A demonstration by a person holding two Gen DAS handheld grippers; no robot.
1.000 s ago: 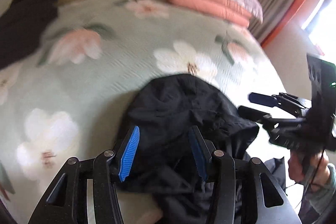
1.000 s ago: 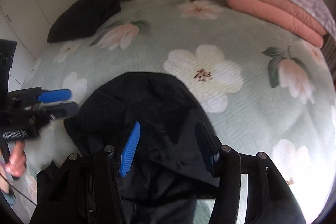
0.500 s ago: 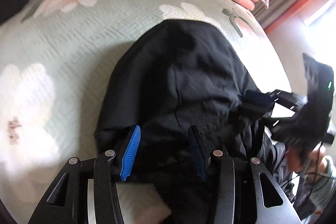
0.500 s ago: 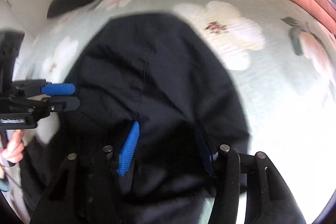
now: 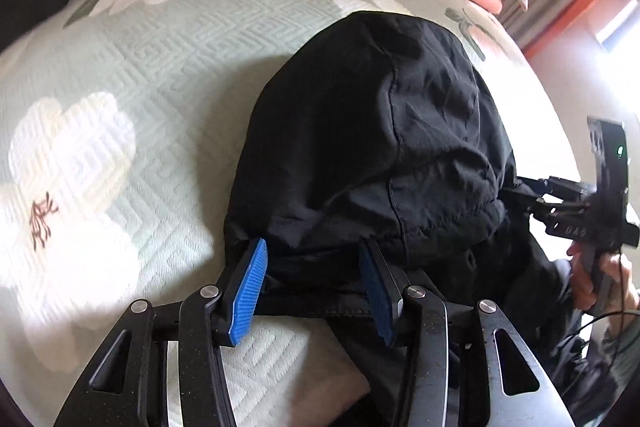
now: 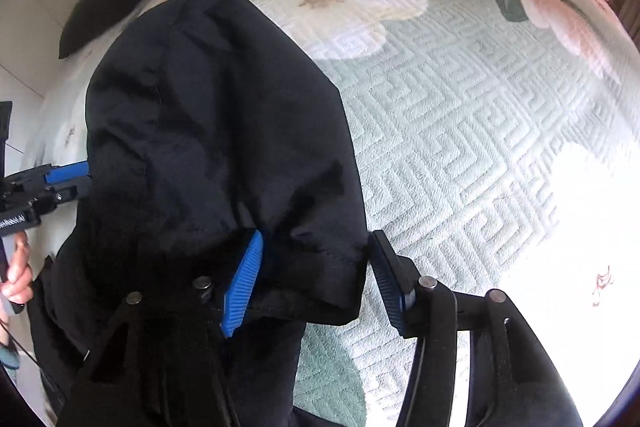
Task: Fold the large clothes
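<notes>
Both tools gape wide: left tool and right tool, black jacket at 12 o'clock on the bed.

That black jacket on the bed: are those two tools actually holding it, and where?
Neither clearly grips the black jacket. Both sets of jaws stand open, straddling its near folded edge.

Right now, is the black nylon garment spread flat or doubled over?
Doubled over: the black nylon garment has a top layer ending in a hem above a lower layer on the green floral quilted bedspread.

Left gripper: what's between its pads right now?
Left gripper is open; a fold of the black garment lies between its pads, unclamped. Seen in the left wrist view.
</notes>
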